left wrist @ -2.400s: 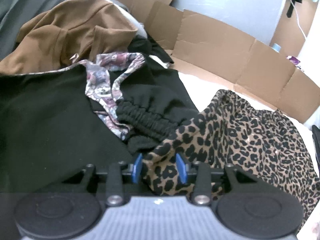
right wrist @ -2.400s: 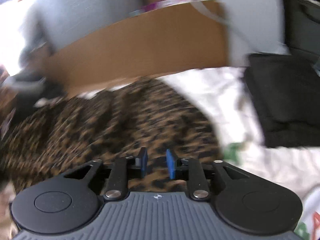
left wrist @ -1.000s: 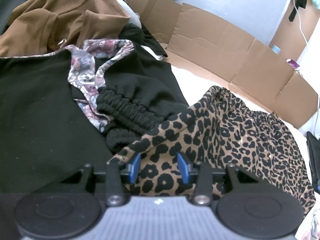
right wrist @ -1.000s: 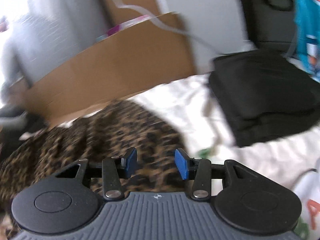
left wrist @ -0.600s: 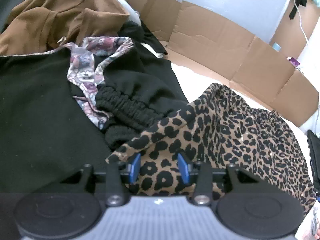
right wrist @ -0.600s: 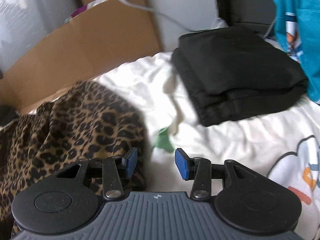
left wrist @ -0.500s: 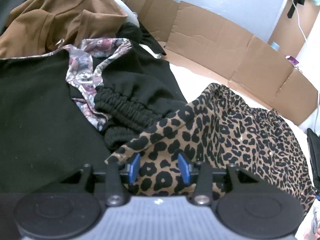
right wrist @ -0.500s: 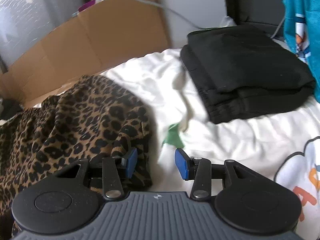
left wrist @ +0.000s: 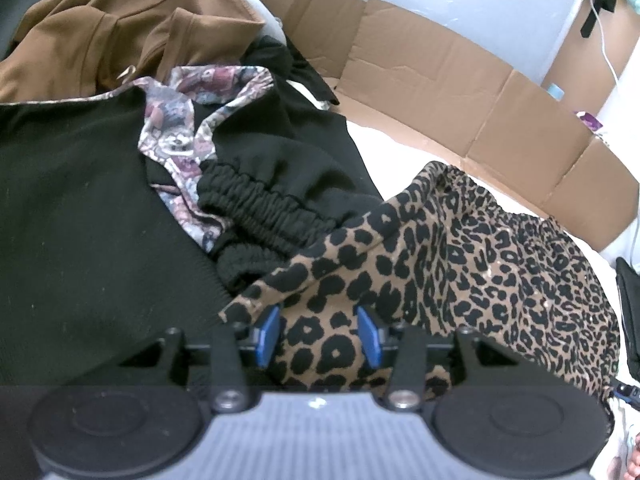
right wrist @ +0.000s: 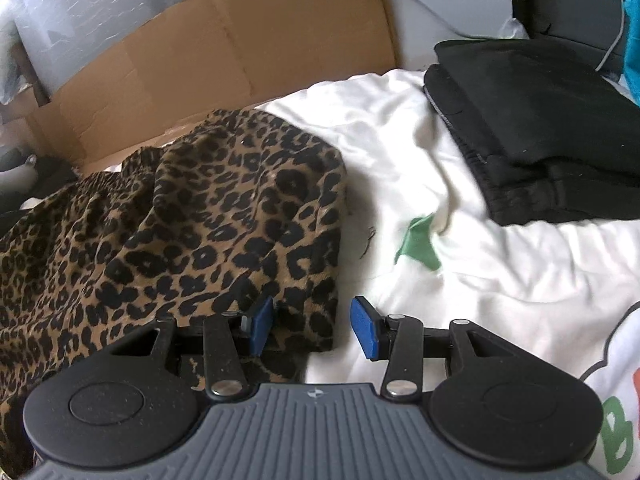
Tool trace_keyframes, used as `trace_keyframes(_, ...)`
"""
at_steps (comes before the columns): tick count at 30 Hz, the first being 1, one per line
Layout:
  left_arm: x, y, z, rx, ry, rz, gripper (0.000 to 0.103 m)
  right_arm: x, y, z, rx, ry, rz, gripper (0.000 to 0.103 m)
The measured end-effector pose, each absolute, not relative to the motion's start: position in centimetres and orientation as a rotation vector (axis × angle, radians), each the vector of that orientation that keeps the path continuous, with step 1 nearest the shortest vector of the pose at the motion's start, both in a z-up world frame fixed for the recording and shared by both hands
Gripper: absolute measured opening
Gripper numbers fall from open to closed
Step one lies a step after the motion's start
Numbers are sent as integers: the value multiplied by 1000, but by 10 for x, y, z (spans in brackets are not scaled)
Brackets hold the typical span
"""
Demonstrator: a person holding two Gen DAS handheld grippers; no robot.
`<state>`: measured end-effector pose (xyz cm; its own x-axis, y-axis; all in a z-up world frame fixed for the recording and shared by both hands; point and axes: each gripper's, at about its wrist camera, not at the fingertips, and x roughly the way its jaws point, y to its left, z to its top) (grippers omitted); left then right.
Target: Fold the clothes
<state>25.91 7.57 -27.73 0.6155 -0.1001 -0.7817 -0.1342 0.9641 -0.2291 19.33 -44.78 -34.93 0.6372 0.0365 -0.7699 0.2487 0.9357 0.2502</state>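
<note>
Left gripper (left wrist: 318,334): jaws parted, leopard-print garment (left wrist: 472,264) lying between the blue pads (left wrist: 267,334). Fabric fills the gap, but the pads don't look pressed onto it, so not a clamped hold as far as I can see.

Right gripper (right wrist: 312,330): jaws wide apart, nothing held. Left pad sits over the near right corner of the leopard-print garment (right wrist: 192,220); right pad is over bare white sheet (right wrist: 500,280).

Garment is spread on the sheet, bunched and rumpled, not flat. In the left wrist view its near left edge overlaps a black garment with an elastic waistband (left wrist: 260,200). Left of that, a large black cloth (left wrist: 80,220), with a floral patterned piece (left wrist: 180,120) between the two. Brown garment (left wrist: 112,28) is heaped at the far left.

Right wrist view: folded black clothes (right wrist: 540,128) stacked on the sheet at far right, well apart from the leopard piece. Green print patch (right wrist: 418,244) on the sheet between them.

Flattened cardboard (right wrist: 224,56) stands along the far edge of the bed, in both views. White cable (right wrist: 420,0) runs above it on the wall.
</note>
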Motion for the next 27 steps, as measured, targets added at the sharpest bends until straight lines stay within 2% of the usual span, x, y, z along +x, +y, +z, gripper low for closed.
trace_keyframes(3,259,76,-278,-277,911,21,46,192,-453,-352,402,873,-105,50)
trace_keyframes(5,259,76,-278,-281,910,23,46,191,-457,-354,440,863,-78,34)
trace_keyframes(6,259,76,-279,-285,905,25,46,191,-459,-354,454,861,-63,20)
trace_keyframes(9,258,77,-281,-309,896,31,46,187,-465,-344,454,853,-68,8)
trace_keyframes(20,243,82,-285,-375,869,24,47,166,-508,-294,272,873,-183,4)
trace_keyframes(27,234,78,-290,-389,888,8,47,176,-534,-298,244,929,-212,0)
